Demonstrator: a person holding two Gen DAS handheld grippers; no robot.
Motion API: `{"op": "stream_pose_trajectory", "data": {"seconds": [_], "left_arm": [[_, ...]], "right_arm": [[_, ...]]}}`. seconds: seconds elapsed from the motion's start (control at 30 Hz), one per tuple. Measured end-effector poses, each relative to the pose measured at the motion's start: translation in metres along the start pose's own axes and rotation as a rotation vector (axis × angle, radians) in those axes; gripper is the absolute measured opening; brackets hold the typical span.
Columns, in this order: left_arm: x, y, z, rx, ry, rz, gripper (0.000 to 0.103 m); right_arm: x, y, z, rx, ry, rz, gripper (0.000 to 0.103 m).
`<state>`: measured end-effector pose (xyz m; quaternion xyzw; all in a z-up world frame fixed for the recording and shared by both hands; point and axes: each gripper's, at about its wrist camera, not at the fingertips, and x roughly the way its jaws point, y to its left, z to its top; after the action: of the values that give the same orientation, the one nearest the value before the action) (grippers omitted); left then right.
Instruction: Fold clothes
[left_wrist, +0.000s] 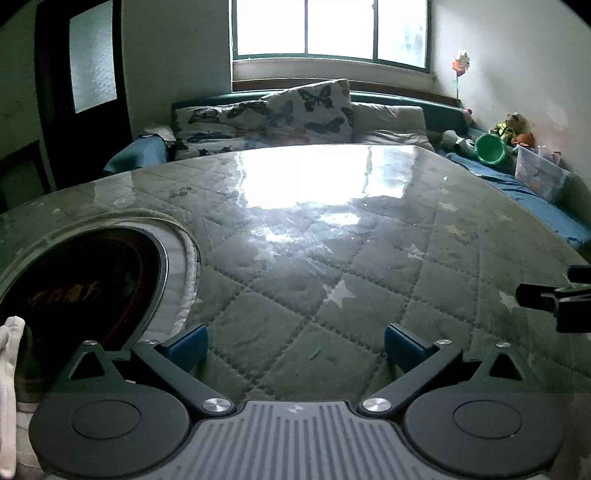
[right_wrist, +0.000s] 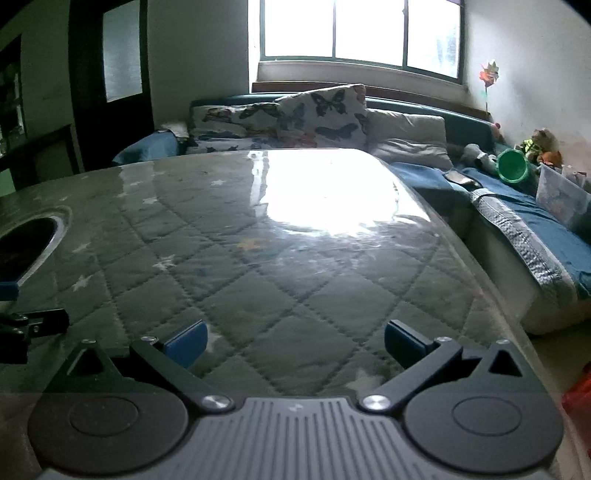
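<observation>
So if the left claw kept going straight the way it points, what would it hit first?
Probably the quilted star-print table cover under its glossy sheet. The left claw is open and empty, angled down at bare tabletop; nothing lies between. Depth is hard to judge.

Each hand-held gripper (left_wrist: 294, 343) (right_wrist: 295, 341) has black linkage arms, silver screws, blue finger pads (left_wrist: 188, 345) and a ribbed grey body.

Daylight pours through a green-framed window (left_wrist: 330, 29) set in a pale wall (left_wrist: 517, 55). Below it a blue sofa (right_wrist: 554, 229) carries butterfly-print cushions (left_wrist: 314, 107). A dark door (left_wrist: 85, 85) stands at left. The quilted, glossy worktop (left_wrist: 314, 229) mirrors the glare.
</observation>
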<state>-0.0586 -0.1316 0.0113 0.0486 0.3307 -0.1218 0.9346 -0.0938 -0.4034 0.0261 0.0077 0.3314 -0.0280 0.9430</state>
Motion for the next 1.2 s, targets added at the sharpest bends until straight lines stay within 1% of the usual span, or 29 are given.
{"op": "stream_pose_trajectory", "data": {"seconds": [0.2, 0.33, 0.63, 1.2], "left_arm": [[0.002, -0.004, 0.002, -0.015, 0.001, 0.020, 0.103], [0.005, -0.006, 0.005, -0.043, 0.003, 0.053, 0.103], [0.006, -0.008, 0.008, -0.071, 0.005, 0.078, 0.103], [0.008, -0.009, 0.010, -0.074, 0.005, 0.087, 0.103]], "right_arm": [[0.007, -0.007, 0.003, -0.003, 0.020, -0.002, 0.103], [0.009, -0.008, 0.004, -0.011, 0.022, 0.002, 0.103], [0.010, -0.012, 0.005, -0.012, 0.027, 0.016, 0.103], [0.012, -0.013, 0.004, -0.010, 0.023, 0.018, 0.103]]}}
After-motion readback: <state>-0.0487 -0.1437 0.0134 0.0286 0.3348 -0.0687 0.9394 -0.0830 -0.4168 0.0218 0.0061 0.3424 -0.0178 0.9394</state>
